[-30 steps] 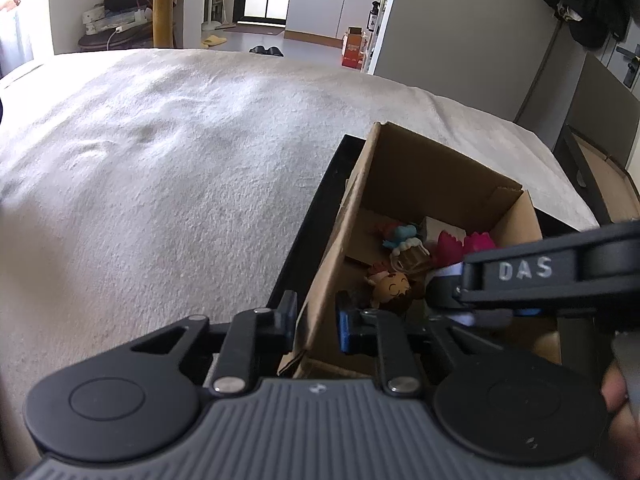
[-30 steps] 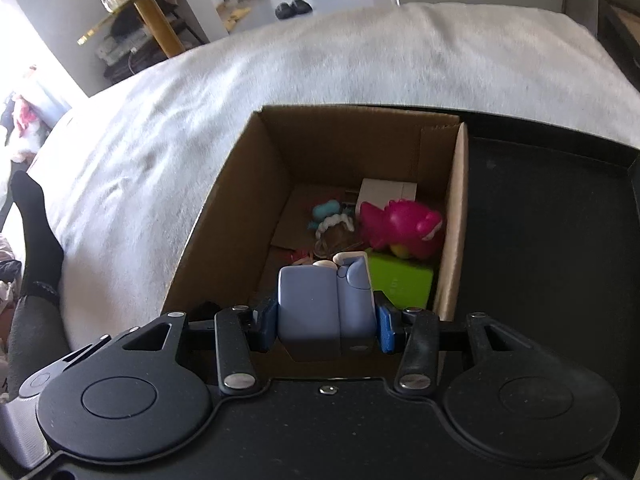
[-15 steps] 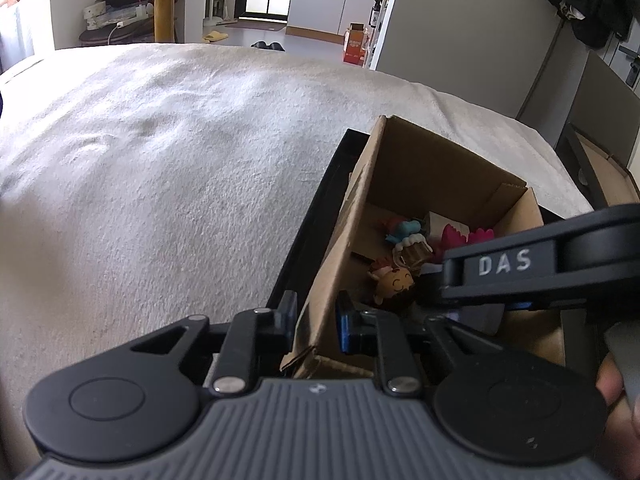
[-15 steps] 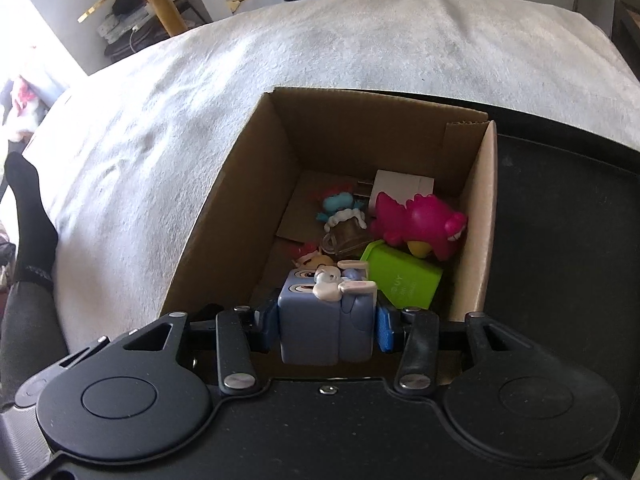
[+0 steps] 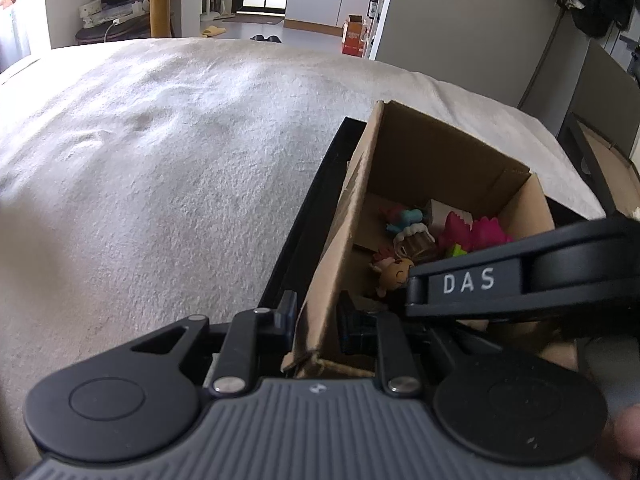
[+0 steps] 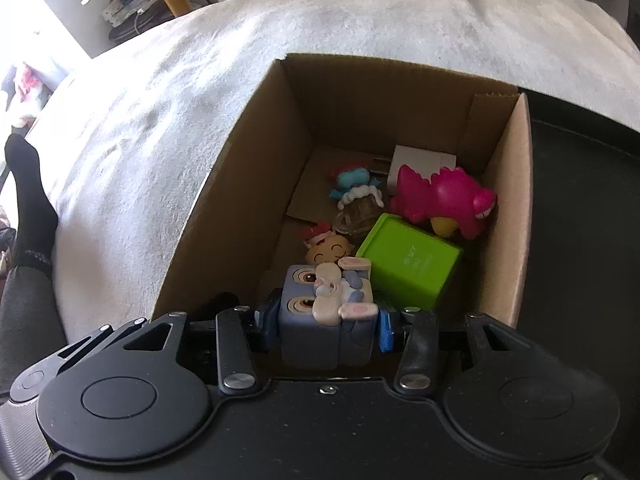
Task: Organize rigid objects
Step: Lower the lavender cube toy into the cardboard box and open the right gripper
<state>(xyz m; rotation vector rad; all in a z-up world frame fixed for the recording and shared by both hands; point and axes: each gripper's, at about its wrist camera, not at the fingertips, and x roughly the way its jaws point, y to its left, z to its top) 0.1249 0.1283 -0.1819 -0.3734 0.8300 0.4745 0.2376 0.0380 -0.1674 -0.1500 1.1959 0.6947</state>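
Note:
An open cardboard box (image 6: 256,168) stands on a black tray (image 6: 580,208) on a white blanket. My right gripper (image 6: 326,320) is shut on a blue-grey cube toy with a rabbit figure (image 6: 326,308), held inside the box at its near end. In the box lie a green block (image 6: 408,268), a pink dinosaur (image 6: 444,200), a small doll head (image 6: 328,250), a cupcake figure (image 6: 358,206) and a white block (image 6: 420,158). My left gripper (image 5: 314,316) is shut on the box's near left wall (image 5: 344,224). The right gripper's arm (image 5: 520,280) crosses the left wrist view.
The white blanket (image 5: 160,168) spreads wide to the left and beyond the box. A person's leg in a black sock (image 6: 28,208) shows at the far left. Another cardboard box (image 5: 616,168) sits at the right edge. Furniture stands in the background.
My right gripper has tipped further down and moved forward with the cube toy, so the rabbit face now shows and more of the box interior is in view. The left gripper stayed put.

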